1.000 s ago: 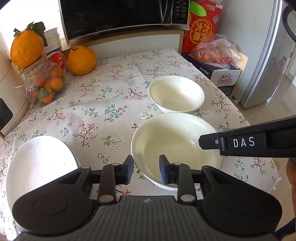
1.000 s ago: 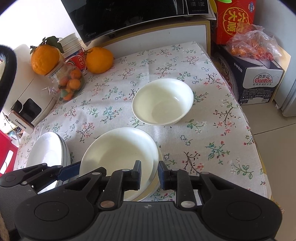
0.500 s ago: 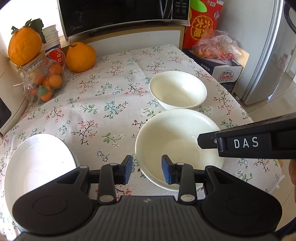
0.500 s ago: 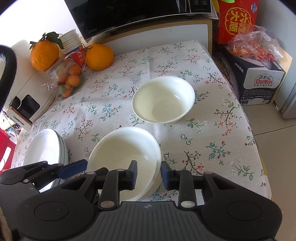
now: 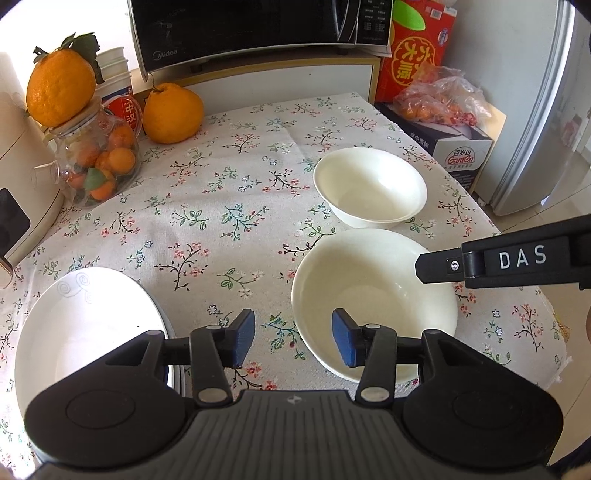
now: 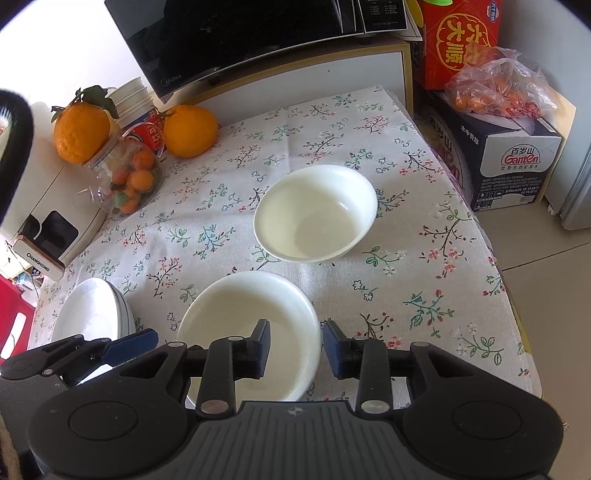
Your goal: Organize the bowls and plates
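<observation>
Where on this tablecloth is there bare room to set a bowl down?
Widest bare patch: mid-cloth, bordered by the fruit jar, plate stack and both bowls. Another lies behind the far bowl, beside the loose orange. Crowded: the near bowl with both grippers, and the back-left corner.

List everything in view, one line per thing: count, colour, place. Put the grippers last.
near bowl: 1, white, table's front, by both grippers
far bowl: 1, white, behind near bowl
plates: stack, white, front left
tablecloth: 1, floral, covers table
large oranges: 2, orange, one on the table at back left, one on the jar
jar: 1, clear, small fruit inside, back left
microwave: 1, black, rear
Ganten box: 1, dark, right of table
left gripper: fingers open, empty
right gripper: fingers open, straddling near bowl's rim
</observation>
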`<state>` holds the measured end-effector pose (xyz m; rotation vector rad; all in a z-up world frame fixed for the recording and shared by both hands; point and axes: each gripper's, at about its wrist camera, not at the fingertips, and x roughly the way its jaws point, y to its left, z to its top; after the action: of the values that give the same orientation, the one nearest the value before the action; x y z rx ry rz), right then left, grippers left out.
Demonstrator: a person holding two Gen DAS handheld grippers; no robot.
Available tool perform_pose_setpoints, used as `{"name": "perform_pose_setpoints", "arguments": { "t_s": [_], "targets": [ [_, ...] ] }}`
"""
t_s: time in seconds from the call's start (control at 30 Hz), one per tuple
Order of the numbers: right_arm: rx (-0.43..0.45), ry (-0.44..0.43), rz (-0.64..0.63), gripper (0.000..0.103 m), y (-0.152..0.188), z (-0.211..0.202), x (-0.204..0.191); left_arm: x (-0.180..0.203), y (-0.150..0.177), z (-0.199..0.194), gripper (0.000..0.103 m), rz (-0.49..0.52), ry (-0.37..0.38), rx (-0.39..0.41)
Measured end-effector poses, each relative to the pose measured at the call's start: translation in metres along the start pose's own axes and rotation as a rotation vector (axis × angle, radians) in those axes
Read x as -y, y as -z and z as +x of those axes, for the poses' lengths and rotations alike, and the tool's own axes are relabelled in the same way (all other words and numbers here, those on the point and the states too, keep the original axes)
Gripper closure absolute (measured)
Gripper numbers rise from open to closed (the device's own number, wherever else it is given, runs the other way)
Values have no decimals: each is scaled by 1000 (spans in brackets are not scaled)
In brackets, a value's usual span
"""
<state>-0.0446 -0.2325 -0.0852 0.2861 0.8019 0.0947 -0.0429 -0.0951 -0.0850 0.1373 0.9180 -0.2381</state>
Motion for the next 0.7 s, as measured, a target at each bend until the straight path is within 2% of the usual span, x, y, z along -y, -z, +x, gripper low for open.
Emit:
{"name": "perform_pose_setpoints", "arguments": {
  "t_s": [0.23, 0.57, 0.7],
  "targets": [
    [13, -13, 38, 65, -4, 3, 8, -7, -5, 1, 48, -34, 9, -1],
    [74, 0, 156, 51, -14, 4, 26, -31, -23, 4, 42, -130, 39, 30],
    [87, 5, 214, 51, -17, 7, 33, -32, -31, 6, 41, -137, 46, 48]
  ]
}}
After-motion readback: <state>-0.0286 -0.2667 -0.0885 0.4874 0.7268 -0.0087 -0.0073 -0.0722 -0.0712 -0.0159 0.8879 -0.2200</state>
